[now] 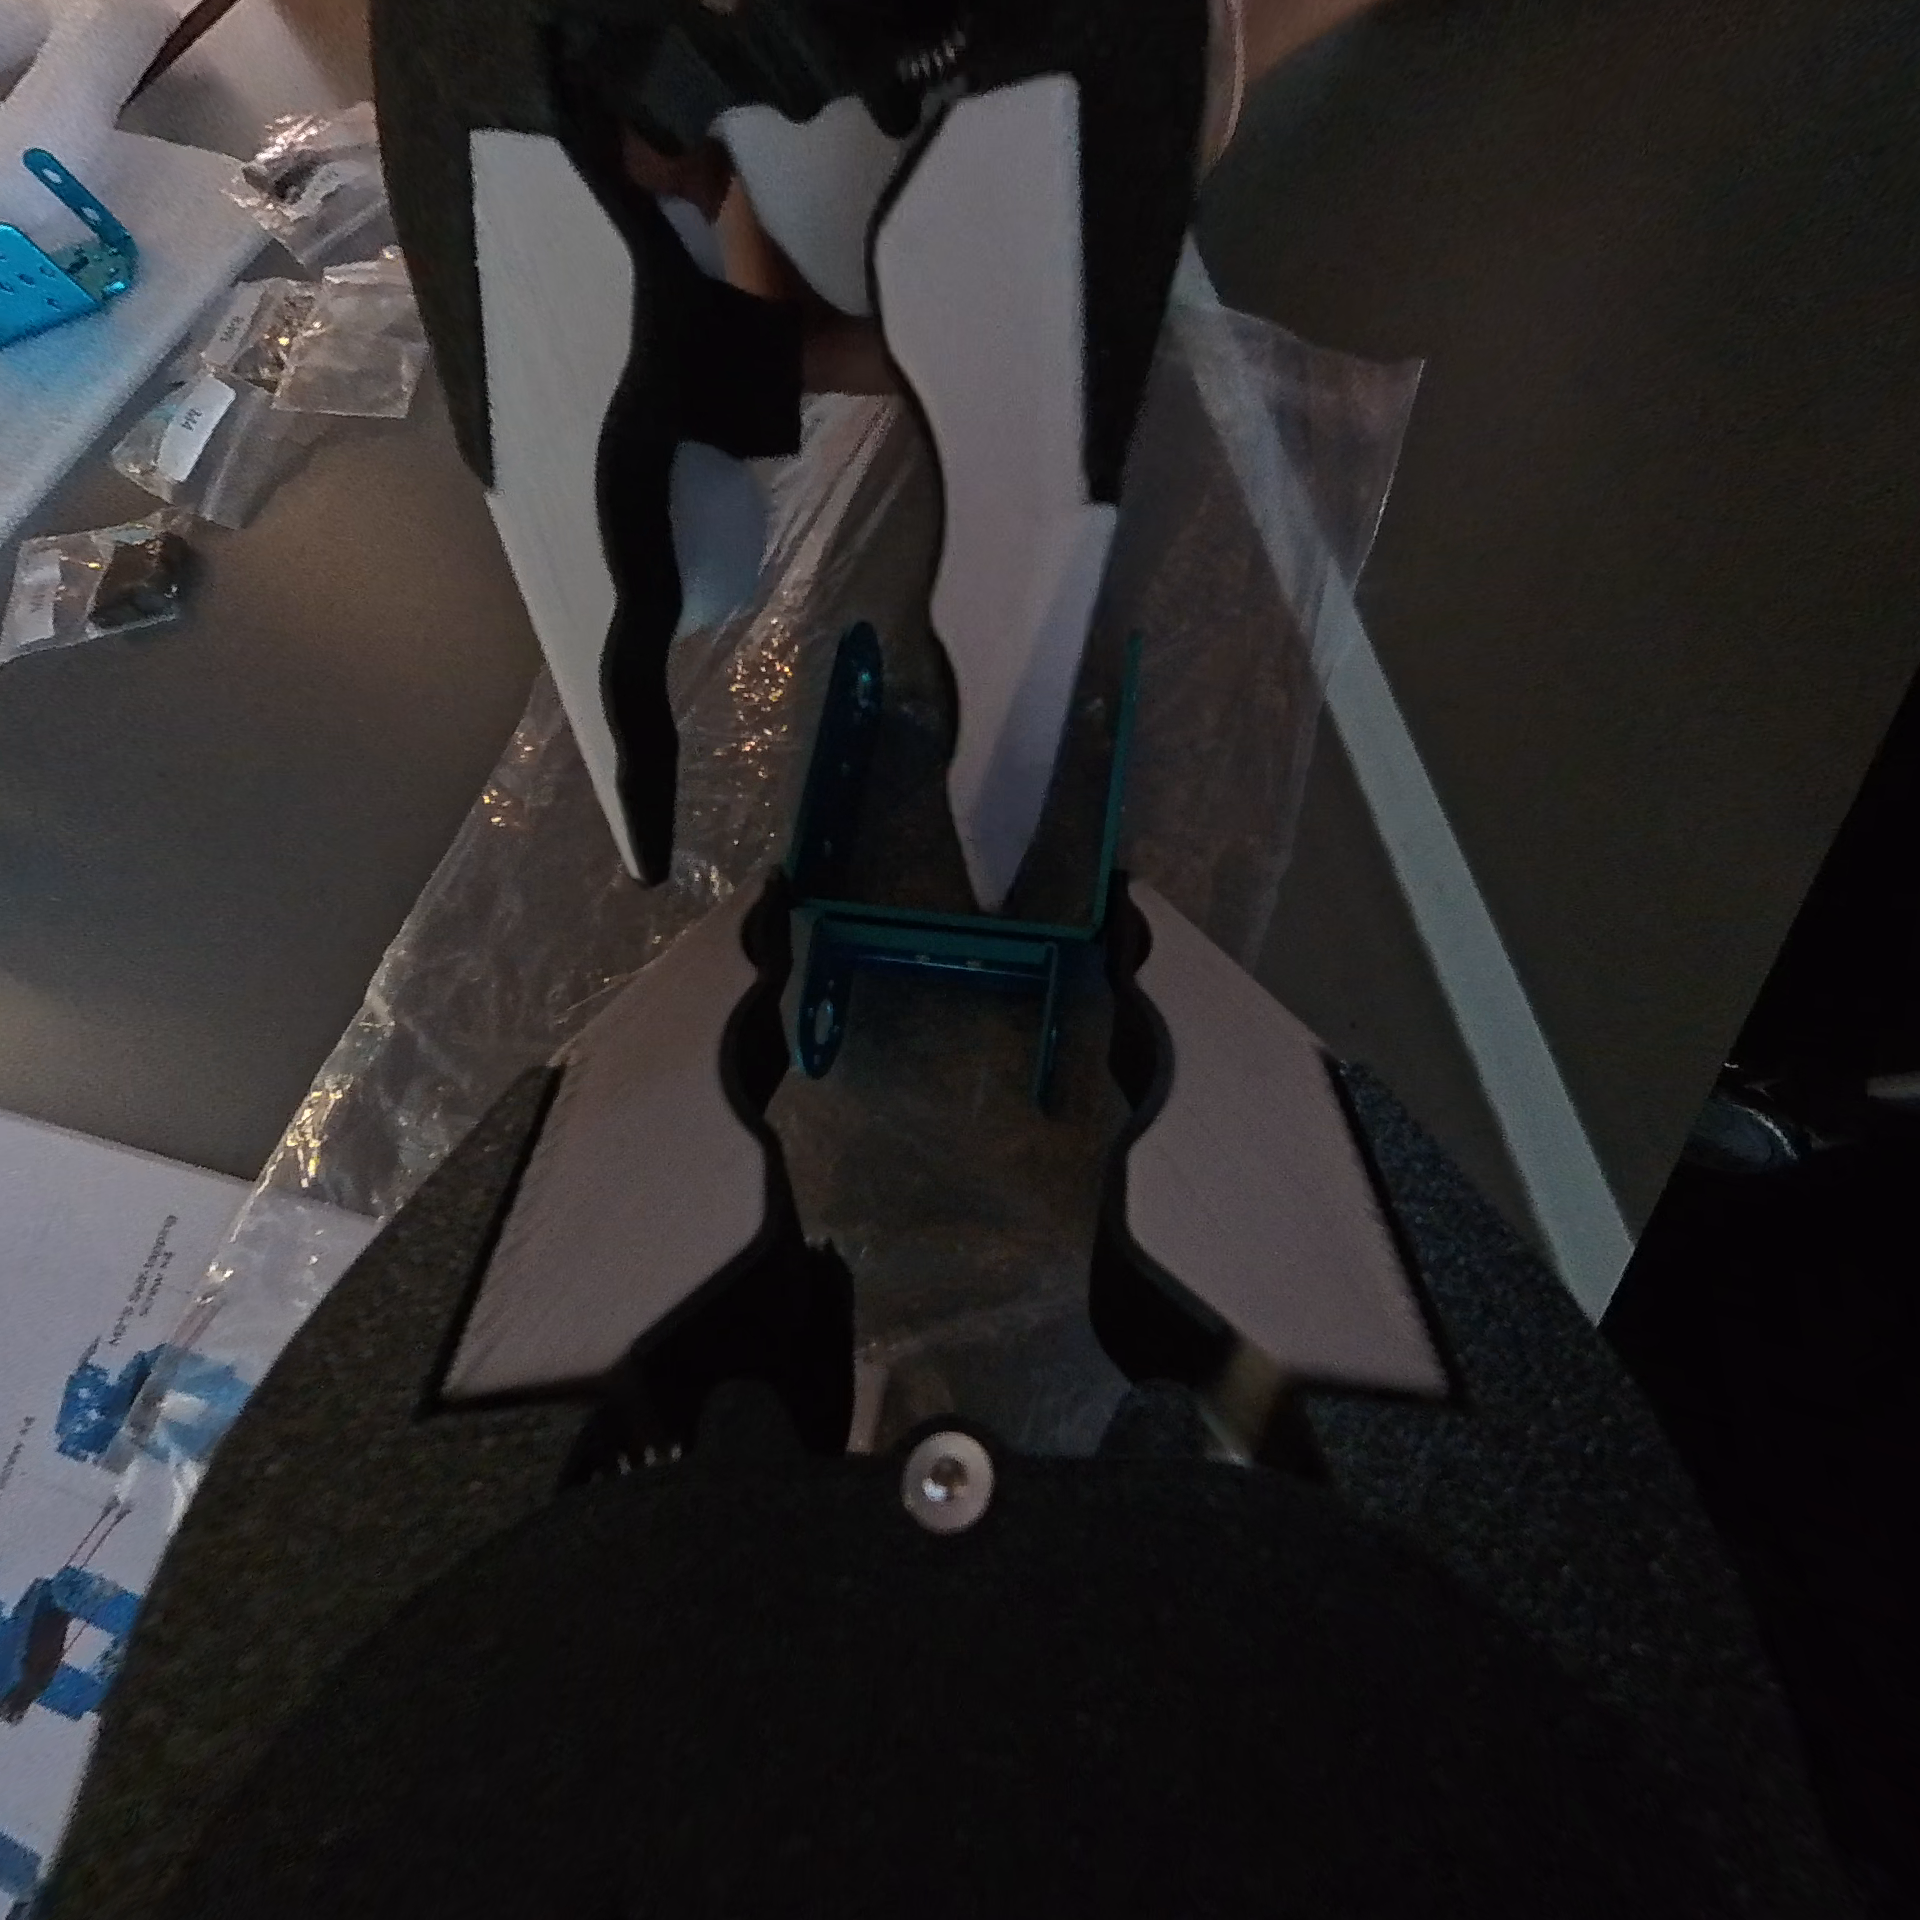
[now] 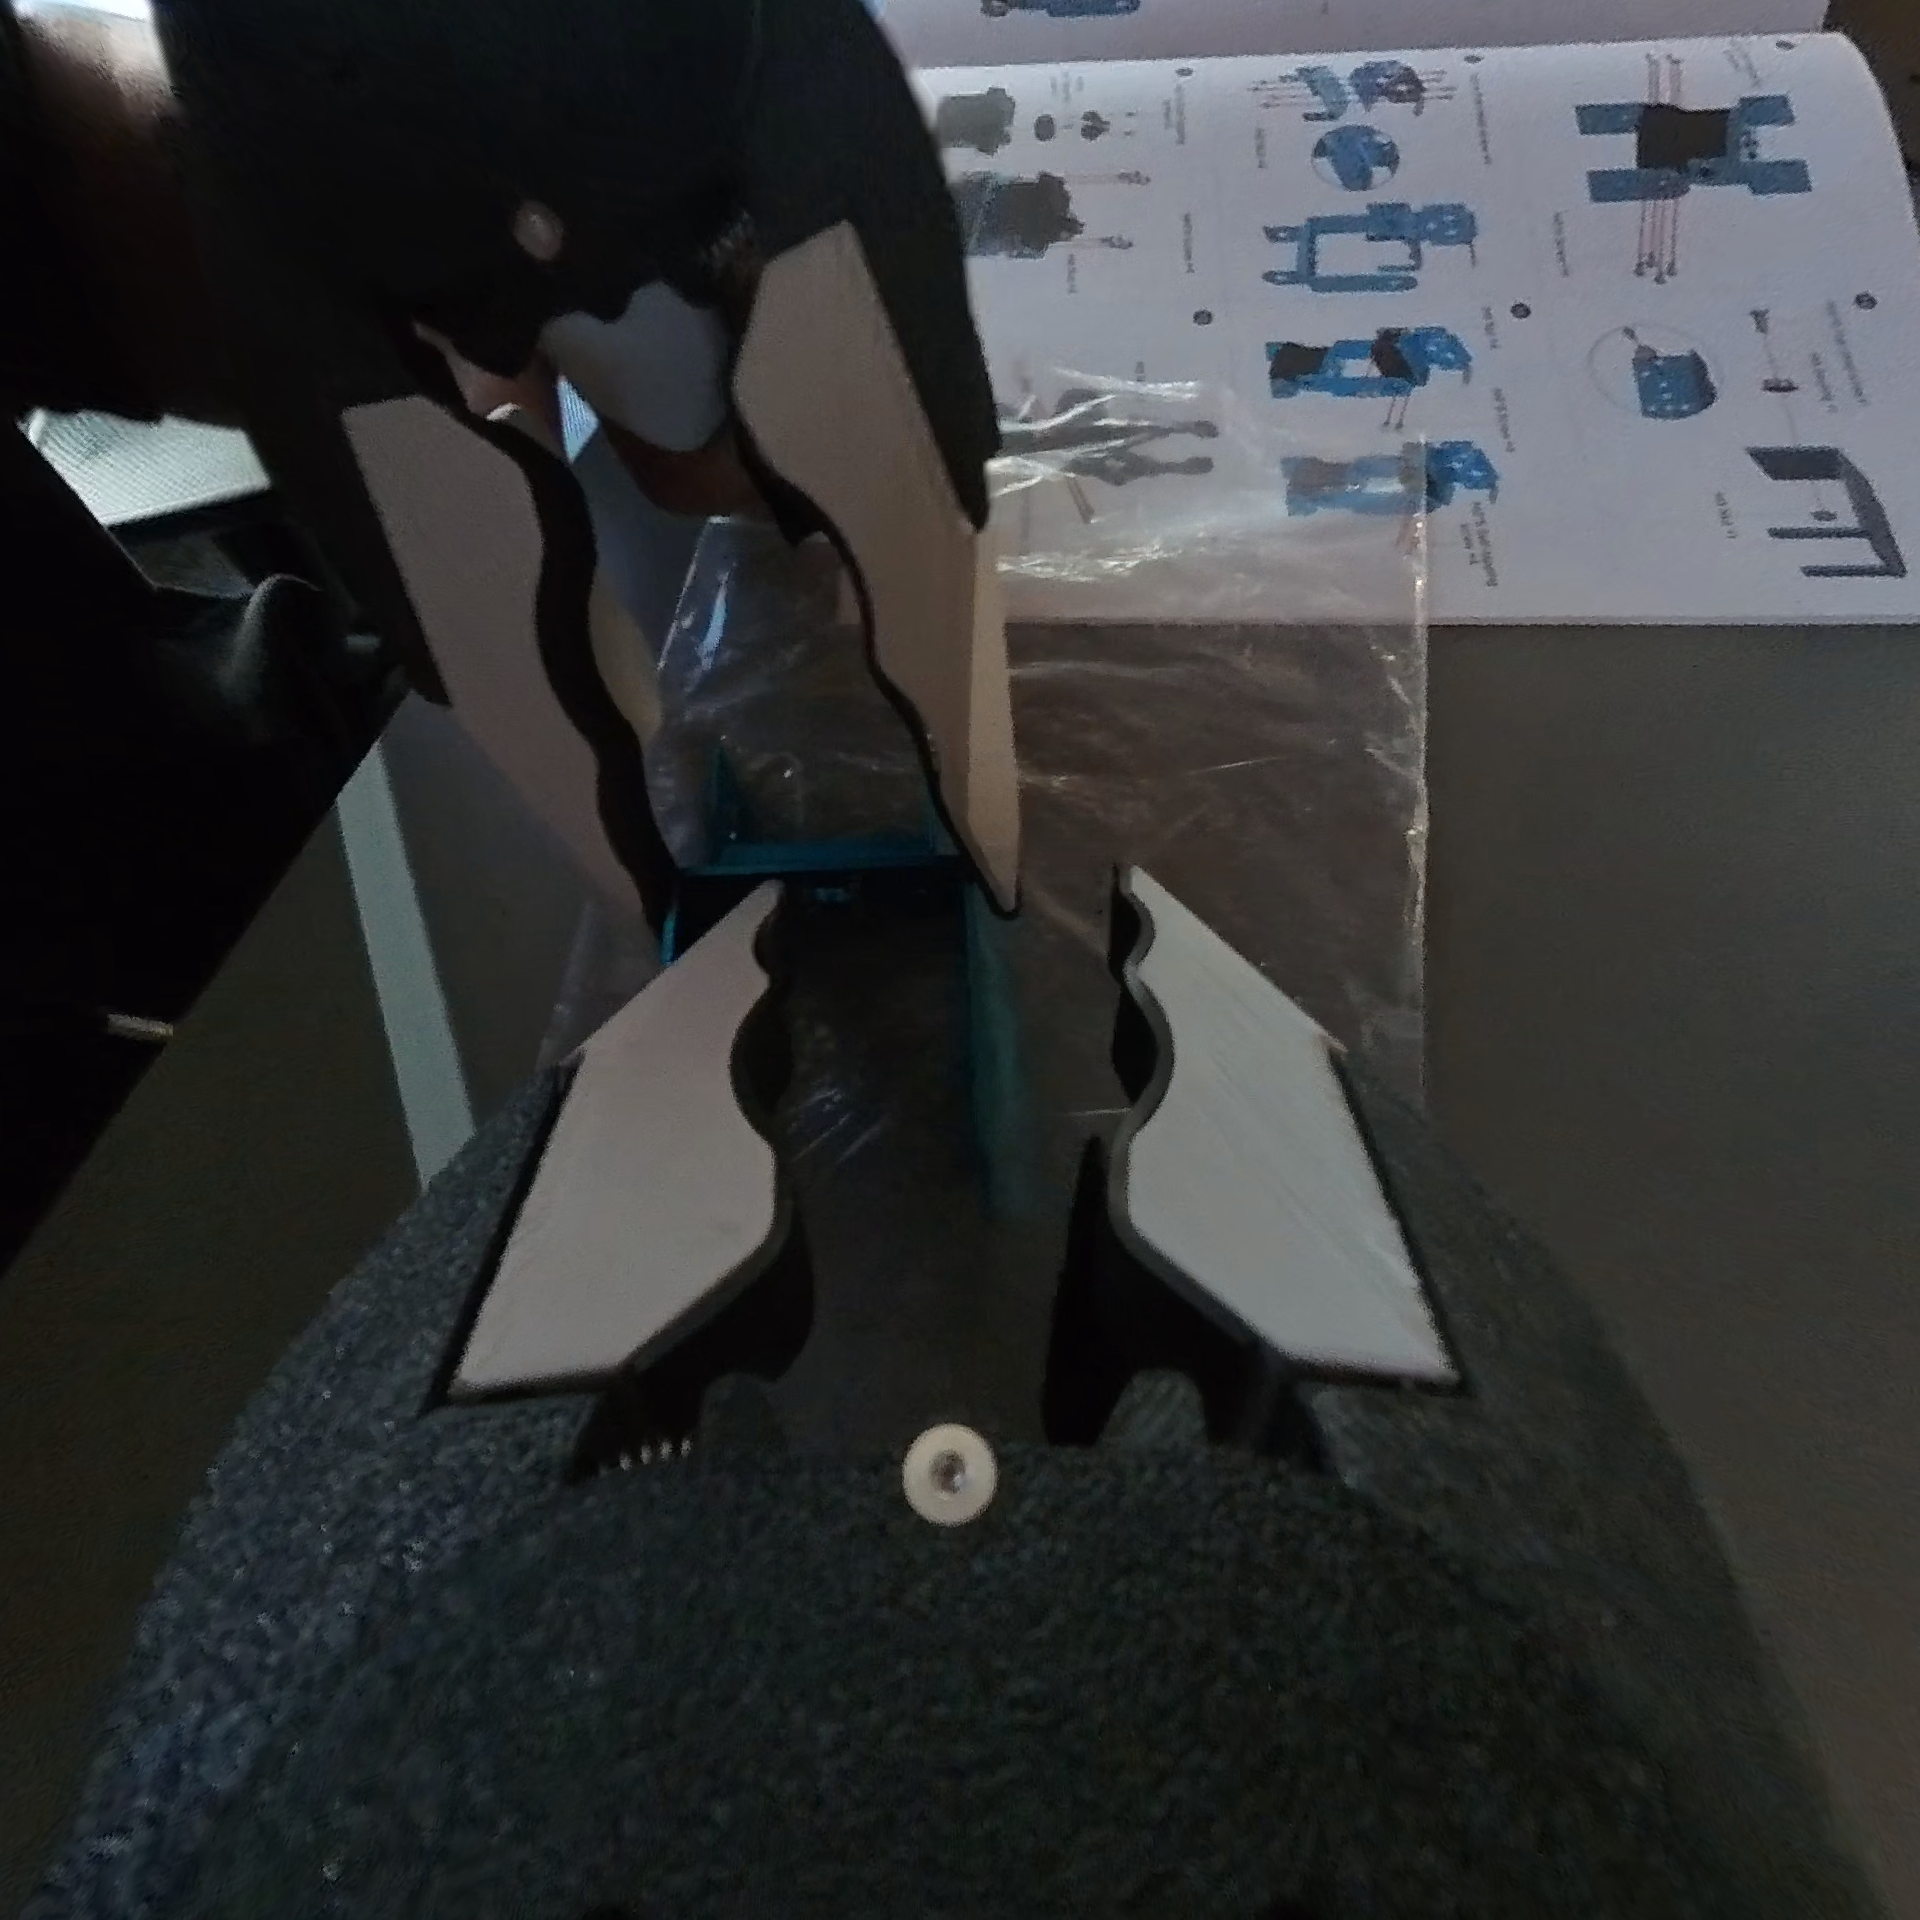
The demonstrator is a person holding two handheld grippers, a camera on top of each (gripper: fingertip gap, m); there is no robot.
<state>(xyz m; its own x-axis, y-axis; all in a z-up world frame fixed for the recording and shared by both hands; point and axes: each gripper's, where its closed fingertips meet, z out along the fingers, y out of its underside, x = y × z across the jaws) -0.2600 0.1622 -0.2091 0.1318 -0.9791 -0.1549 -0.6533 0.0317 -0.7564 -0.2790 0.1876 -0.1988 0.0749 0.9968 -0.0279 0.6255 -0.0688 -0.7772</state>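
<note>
A teal metal bracket assembly [image 1: 925, 920], two U-shaped pieces back to back, stands over a clear plastic bag [image 1: 499, 914] on the dark table. My left gripper [image 1: 951, 899] is shut on it, with a fingertip against each outer side at the crossbar. My right gripper [image 1: 821, 883] comes in from the opposite side with its jaws open, straddling one upright arm. In the right wrist view the right gripper [image 2: 948, 888] is open around the teal arm [image 2: 1003, 1039], and the left gripper [image 2: 826, 909] reaches down onto the bracket from above.
A printed instruction sheet [image 2: 1455, 312] lies beyond the clear bag [image 2: 1226, 748]. Several small bags of hardware [image 1: 260, 343] and another blue bracket [image 1: 62, 281] lie at the far left. The table's pale edge [image 1: 1455, 935] runs close beside the bracket.
</note>
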